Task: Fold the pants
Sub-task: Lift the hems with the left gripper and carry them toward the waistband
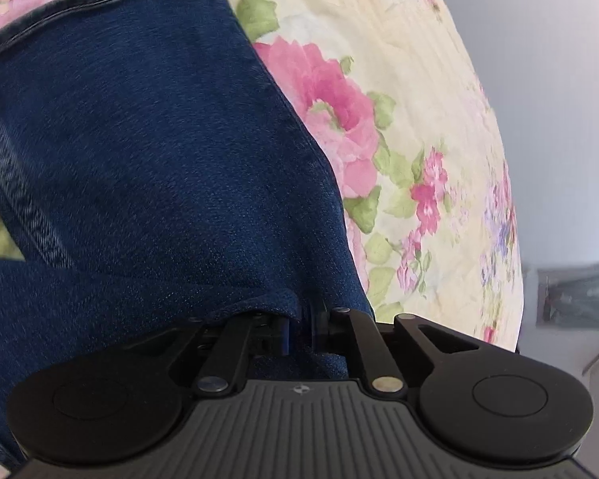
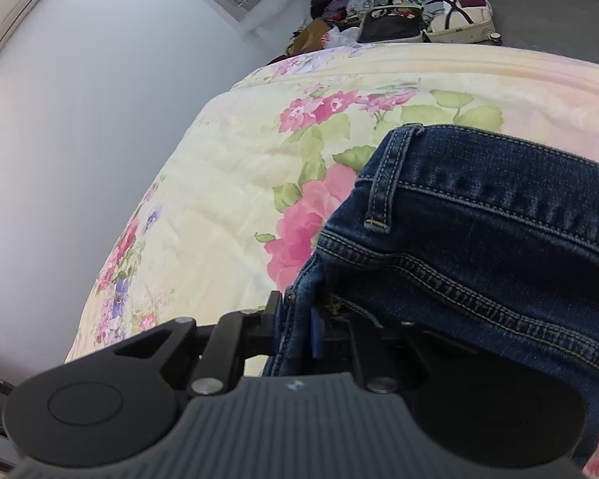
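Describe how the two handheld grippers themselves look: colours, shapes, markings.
Both look alike. The left gripper and right gripper each have a grey ribbed body with a small emblem, two round black discs at the sides, black link bars with silver pivots, and fingers with blue pads. No hand or sleeve shows.

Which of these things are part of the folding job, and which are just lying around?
In the job: jeans, left gripper, right gripper, both clamped on denim.
Lying about: floral bedspread underneath, clothes pile, suitcase.
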A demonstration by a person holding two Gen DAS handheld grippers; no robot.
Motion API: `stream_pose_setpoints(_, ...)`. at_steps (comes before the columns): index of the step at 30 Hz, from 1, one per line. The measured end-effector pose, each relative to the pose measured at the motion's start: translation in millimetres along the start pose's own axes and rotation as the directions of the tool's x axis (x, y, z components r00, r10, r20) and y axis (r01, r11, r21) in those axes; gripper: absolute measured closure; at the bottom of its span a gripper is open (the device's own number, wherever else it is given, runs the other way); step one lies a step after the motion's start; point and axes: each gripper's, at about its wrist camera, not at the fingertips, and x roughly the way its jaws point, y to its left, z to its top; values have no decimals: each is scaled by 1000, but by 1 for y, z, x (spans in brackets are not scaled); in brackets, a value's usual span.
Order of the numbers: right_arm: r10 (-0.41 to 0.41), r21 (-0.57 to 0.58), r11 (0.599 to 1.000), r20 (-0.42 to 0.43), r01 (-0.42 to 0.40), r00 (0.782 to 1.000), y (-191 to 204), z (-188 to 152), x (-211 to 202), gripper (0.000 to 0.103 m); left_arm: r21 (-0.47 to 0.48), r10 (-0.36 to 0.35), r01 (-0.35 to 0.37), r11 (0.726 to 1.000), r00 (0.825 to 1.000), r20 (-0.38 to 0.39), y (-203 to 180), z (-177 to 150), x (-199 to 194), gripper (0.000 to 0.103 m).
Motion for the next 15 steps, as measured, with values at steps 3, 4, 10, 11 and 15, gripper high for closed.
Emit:
stream_pose_setpoints(3, -23, 2, 1000, 20, 23, 1000, -3, -1, 6, 89, 133, 68, -56, 990, 994, -87, -18, 13, -8, 83)
stream_pose_setpoints(4, -40, -5, 999, 25, 40, 999, -3, -1, 9, 89, 145, 67, -53, 988, 994, -88, -21, 16, -15, 83)
stream_pose_setpoints(10, -39, -55, 998, 90, 44, 995, -13, -7, 7, 88, 225, 87, -75, 972, 995, -45, -42, 34, -44, 80)
stream_pose_setpoints(11, -42, -76, 996, 93, 49, 995, -12, -9, 6, 88, 233, 114, -104, 967, 993, -32, -45, 38, -47, 80)
stream_pose_setpoints(15, -39, -122, 991, 100, 52, 994, -5, -13, 0, 84, 244, 311, -385, 890, 905, 291, -57, 55, -92, 51)
